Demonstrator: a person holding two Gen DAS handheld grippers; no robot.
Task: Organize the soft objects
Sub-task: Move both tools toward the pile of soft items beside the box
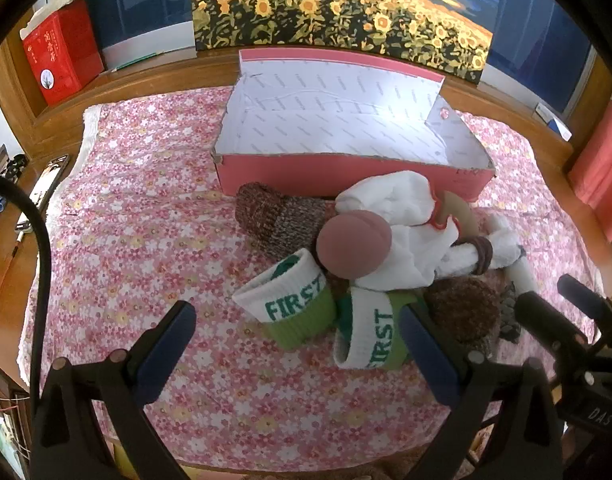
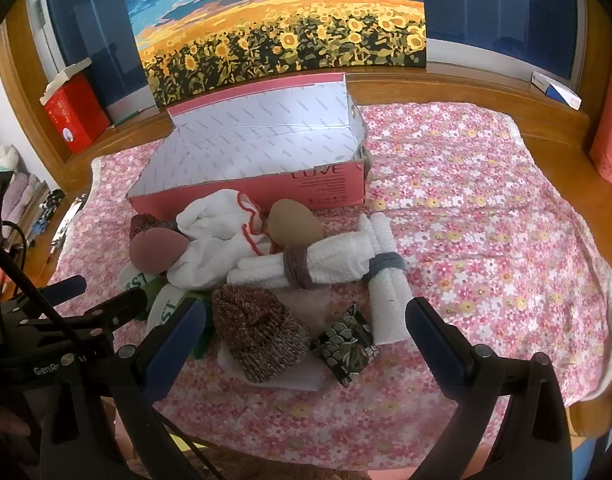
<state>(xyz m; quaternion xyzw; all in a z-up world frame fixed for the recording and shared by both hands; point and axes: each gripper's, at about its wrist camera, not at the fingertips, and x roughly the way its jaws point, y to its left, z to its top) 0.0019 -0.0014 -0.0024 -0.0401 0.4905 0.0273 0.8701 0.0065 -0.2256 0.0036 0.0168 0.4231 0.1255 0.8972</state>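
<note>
Left wrist view: the left gripper (image 1: 298, 344) hangs spread wide and empty over two green-and-white "FIRST" socks (image 1: 302, 308) on the floral cloth (image 1: 146, 200) — the pile sits just before the open pink box (image 1: 326, 176).

Right wrist view: the right gripper (image 2: 306, 332) gapes, holding nothing, above a marled knit hat (image 2: 262, 332) and a patterned pouch (image 2: 350, 348) — tied white towel rolls (image 2: 334, 260) lie beyond.

Pinks, whites and greens on a flowered cloth

The cloth (image 2: 466, 208) is pink with small white and yellow flowers; the box (image 2: 250, 196) is pink outside, white-lined with grey print. Two cuffs (image 1: 294, 300) are white over green with green "FIRST" lettering, the knitted hat (image 2: 262, 336) is speckled maroon and grey, the rolled towels (image 2: 338, 256) white, and the pouch (image 2: 346, 348) black with pale wave pattern.
</note>
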